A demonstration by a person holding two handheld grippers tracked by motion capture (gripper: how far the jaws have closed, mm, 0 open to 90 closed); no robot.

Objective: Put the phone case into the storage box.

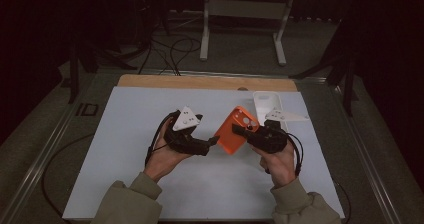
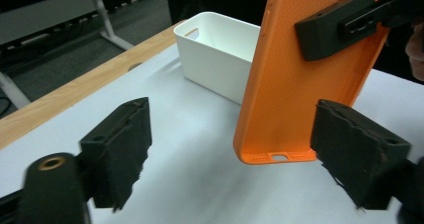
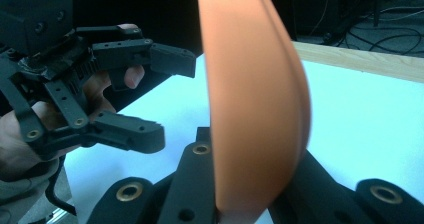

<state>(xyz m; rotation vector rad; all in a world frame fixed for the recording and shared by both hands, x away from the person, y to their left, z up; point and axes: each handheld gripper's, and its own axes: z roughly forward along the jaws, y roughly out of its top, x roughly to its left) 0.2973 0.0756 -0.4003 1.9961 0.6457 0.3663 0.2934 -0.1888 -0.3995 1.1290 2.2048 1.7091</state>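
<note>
Above the mat's (image 1: 150, 184) centre, the right gripper (image 1: 239, 130) is clamping the case (image 1: 230, 131) while the left gripper (image 1: 214, 140), jaws wide and empty, is closing on its 6 o'clock end, likely for a handover.

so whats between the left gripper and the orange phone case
Nothing. In the high view, bare white table sheet shows between the open left gripper and the orange phone case clamped in the right gripper. The left gripper view agrees.

Matt orange rubbery phone case (image 2: 295, 84), smooth white plastic bin (image 2: 217, 54), wooden table edge (image 2: 65, 91)
</note>
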